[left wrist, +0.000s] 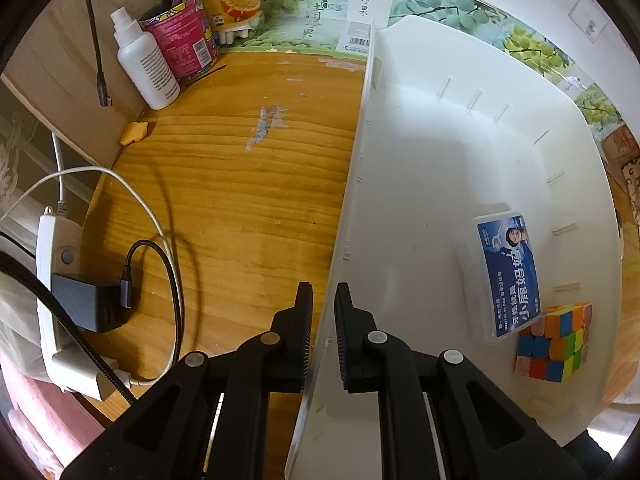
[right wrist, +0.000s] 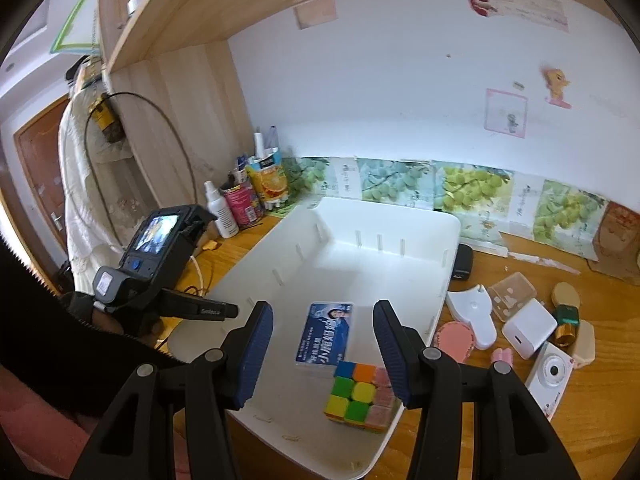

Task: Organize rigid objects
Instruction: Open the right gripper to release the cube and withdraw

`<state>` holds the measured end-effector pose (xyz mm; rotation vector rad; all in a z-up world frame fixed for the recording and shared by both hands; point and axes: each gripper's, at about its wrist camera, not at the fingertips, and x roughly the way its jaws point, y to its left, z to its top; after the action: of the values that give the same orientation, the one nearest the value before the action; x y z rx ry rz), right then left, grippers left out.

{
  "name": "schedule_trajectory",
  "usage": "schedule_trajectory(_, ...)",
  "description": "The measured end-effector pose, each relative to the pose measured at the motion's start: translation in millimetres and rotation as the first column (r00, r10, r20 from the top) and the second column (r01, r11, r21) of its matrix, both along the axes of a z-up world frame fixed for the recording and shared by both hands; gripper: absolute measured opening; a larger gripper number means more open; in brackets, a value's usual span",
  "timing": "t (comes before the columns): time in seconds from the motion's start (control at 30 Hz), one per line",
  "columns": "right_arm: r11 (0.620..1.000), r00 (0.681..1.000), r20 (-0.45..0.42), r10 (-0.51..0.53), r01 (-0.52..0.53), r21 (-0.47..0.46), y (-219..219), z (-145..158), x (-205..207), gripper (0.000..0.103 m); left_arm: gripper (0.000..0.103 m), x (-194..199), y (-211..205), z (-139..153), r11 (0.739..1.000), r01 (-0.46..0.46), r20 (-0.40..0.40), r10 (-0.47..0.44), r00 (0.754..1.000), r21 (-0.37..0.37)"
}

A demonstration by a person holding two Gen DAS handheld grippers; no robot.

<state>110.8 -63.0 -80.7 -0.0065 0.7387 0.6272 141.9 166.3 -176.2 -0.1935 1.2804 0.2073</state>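
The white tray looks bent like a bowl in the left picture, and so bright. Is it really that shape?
In the left wrist view the fisheye lens bows the white tray, and its far wall is washed out by glare; in the right wrist view the same tray reads as a plain rectangle, with only the picture's edges curved and dark.
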Motion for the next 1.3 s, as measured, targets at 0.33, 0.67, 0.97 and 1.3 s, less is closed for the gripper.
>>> schedule_trajectory(0.33, 0.989, 0.987, -0.057, -0.148, 0.148, -0.011, -24.0, -5.2, 17.4, 0.053, 0.011, 0.5, 0.5, -1.1, 1.000, 0.005, -0.002, -0.005, 1.000, -0.006)
schedule_trajectory(0.67, 0.958, 0.948, -0.132, -0.288, 0.286, -0.034, -47.6, -18.2, 31.6, 0.065, 0.010, 1.7, 1.2, -1.5, 1.000, 0.007, -0.007, -0.008, 1.000, -0.014)
schedule_trajectory(0.97, 0.923, 0.903, -0.196, -0.383, 0.382, -0.045, -63.4, -32.8, 40.3, 0.078, 0.010, 3.4, 0.0, -2.4, 1.000, 0.014, -0.015, -0.014, 1.000, -0.008)
schedule_trajectory(1.3, 0.883, 0.838, -0.286, -0.464, 0.462, -0.079, -80.9, -52.2, 54.0, 0.081, 0.010, 5.5, 1.0, -5.4, 1.000, 0.007, -0.027, -0.007, 1.000, -0.015)
